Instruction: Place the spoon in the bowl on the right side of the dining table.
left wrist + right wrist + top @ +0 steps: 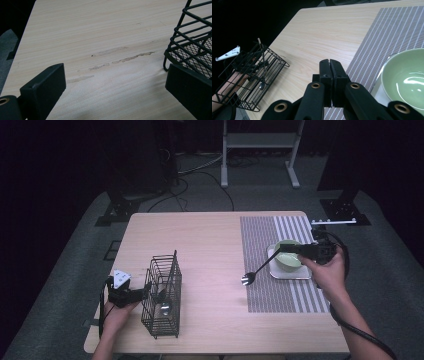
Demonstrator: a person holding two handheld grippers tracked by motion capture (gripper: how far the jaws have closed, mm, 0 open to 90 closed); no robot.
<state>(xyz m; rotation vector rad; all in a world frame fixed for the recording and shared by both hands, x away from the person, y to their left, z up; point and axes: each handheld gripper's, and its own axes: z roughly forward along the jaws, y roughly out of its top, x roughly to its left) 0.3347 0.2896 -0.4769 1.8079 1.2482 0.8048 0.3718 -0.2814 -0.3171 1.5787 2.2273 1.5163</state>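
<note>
Dark floor and black stands surround my pale wooden table (210, 240), which carries a grey striped placemat (260, 295) along its right side. On that mat, near the right edge of the table, a white square plate (290, 272) holds a green bowl (287, 262).

My right hand-held gripper (296, 250) hovers over the bowl, its jaws pressed together on the handle of a black spoon (257, 270). The spoon slants down and away from the bowl, and its head hangs at the left edge of the mat, towards the middle of the table. In the right gripper view the two jaws meet with no gap between them, and the bowl sits just beside them.

Near the front left corner of the table stands a black wire basket (162, 295), upright, with a shiny utensil (165, 307) inside it. My left hand-held gripper (142, 291) sits at the basket's left side, jaws spread wide apart. In the left gripper view one jaw is just beside the basket's lower corner and the other is well off over bare wood; I cannot tell whether any jaw touches the wire.
</note>
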